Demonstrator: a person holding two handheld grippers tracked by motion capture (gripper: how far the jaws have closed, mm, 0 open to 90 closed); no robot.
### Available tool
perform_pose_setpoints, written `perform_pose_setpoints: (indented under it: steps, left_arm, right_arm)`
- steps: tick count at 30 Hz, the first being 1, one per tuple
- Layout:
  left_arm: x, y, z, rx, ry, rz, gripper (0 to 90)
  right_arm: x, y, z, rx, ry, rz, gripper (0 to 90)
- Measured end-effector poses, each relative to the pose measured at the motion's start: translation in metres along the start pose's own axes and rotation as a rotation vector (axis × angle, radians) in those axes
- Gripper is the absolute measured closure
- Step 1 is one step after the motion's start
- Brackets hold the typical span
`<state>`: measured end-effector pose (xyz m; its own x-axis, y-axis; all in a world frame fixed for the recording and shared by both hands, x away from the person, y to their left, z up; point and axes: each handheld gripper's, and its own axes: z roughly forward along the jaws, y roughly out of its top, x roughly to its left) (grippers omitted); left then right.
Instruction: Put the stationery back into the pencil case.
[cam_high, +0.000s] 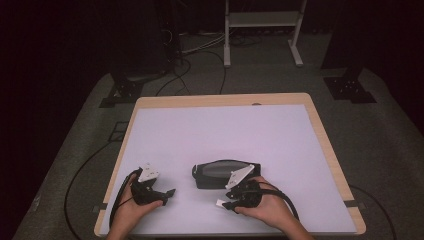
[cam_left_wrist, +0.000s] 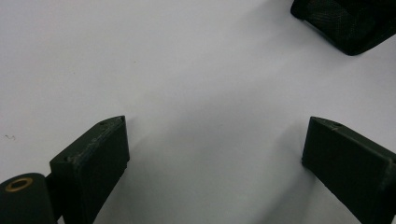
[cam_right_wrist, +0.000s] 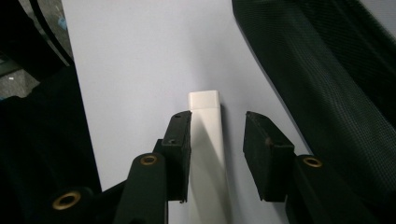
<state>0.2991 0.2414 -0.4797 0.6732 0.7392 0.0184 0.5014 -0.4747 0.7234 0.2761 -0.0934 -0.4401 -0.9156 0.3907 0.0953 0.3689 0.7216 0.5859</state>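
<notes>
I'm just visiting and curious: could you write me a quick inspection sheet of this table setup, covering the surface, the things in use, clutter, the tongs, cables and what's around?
Surface: white mat on the wood-edged table, clean.
Job's things: black mesh case near the front; white flat bar beside it.
Clutter: nothing seen.
Tongs: left tongs open wide over bare mat; right tongs open, jaws either side of the white flat bar, with a gap on one side.
Cables: one trails from each tool; more lie on the floor.
Surroundings: grey carpet, white frame legs, dark stands.

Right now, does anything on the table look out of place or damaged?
Nothing stands out. The black mesh pouch lies flat on the table, and a white bar sits between the right hand-held gripper's open jaws, undamaged.
</notes>
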Motion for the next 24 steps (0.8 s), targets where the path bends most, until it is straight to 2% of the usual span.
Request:
perform_pose_setpoints:
  steps: [6,14,24]
  left_arm:
    - [0.0,0.0,0.0,0.0,-0.001,0.0,6.4]
    - [0.0,0.0,0.0,0.0,-0.001,-0.002,6.5]
    - [0.0,0.0,0.0,0.001,0.0,-0.002,6.5]
  right_arm:
    - [0.003,0.003,0.009,0.026,-0.001,-0.014,61.6]
    - [0.008,0.002,0.02,0.075,-0.03,-0.039,63.7]
    - [0.009,0.001,0.02,0.066,-0.052,-0.041,70.2]
